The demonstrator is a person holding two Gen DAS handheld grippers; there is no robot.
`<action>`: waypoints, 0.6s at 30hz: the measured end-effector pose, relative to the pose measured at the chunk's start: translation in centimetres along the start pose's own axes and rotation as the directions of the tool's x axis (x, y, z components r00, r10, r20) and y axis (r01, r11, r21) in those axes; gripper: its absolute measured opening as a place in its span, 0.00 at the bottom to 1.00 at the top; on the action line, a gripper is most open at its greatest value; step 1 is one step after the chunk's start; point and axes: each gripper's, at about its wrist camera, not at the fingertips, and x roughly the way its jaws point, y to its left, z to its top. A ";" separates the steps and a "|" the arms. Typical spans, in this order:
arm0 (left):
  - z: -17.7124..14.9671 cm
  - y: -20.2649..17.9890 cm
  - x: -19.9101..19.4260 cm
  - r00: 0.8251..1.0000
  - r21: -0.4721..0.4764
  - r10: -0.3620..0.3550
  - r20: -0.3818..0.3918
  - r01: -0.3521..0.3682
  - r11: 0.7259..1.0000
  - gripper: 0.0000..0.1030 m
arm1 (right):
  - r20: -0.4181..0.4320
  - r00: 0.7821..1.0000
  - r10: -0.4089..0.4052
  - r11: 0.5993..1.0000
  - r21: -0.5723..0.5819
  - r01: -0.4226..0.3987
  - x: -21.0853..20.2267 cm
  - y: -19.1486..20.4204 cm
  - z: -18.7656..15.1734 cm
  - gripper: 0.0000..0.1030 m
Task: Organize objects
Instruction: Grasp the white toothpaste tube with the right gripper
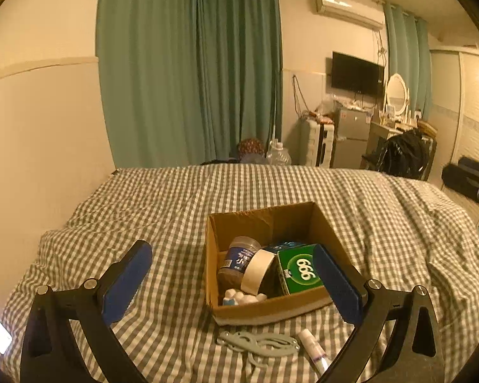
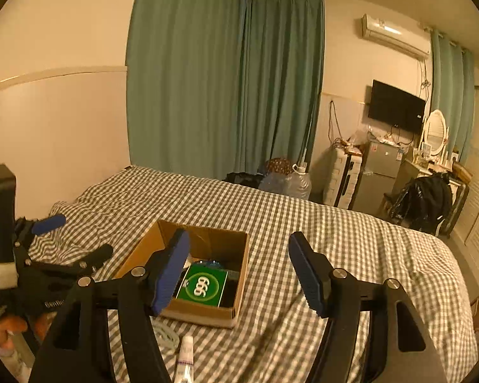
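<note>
Both grippers, left (image 1: 233,282) and right (image 2: 236,269), hung spread and empty above the bed (image 1: 175,191). Near its front edge sat the cardboard box (image 1: 265,311), holding a green packet (image 1: 298,268) marked "999". Before the box lay a grey looped piece (image 1: 258,344) and a small tube (image 1: 313,349). The soft quilt could let either slide or sink during a pinch.

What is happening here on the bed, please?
A person is tidying small things into an open brown cardboard box on the grey checked bed cover. The box already holds a green carton, a roll of beige tape and a brown jar. A grey looped strap and a small white tube lie outside, before it. The left gripper and right gripper are open, holding nothing.
</note>
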 end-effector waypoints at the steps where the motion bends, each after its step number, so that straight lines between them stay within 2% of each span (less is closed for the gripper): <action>1: -0.2 0.1 -0.9 1.000 -0.005 -0.003 0.008 0.003 1.000 1.00 | -0.001 1.000 0.000 1.000 0.001 0.000 -0.6 0.1 -0.3 0.66; 6: -1.8 0.0 -3.8 0.999 0.006 0.007 0.037 -0.007 1.000 1.00 | -0.015 1.000 -0.008 1.000 0.005 0.008 -2.4 0.9 -2.2 0.68; 10: -4.1 0.2 -4.6 0.999 0.002 0.032 0.017 -0.032 0.999 1.00 | -0.043 0.999 0.005 1.000 0.011 -0.005 -2.3 1.8 -4.3 0.68; 14: -7.0 0.5 -4.1 0.999 -0.033 0.023 -0.024 -0.023 0.999 1.00 | -0.090 0.996 0.019 1.000 0.015 -0.017 -0.7 2.5 -7.2 0.68; 18: -10.2 0.6 -2.2 0.996 -0.049 0.016 -0.088 -0.020 0.999 1.00 | -0.172 0.985 0.027 0.999 0.031 -0.022 2.6 2.8 -10.9 0.68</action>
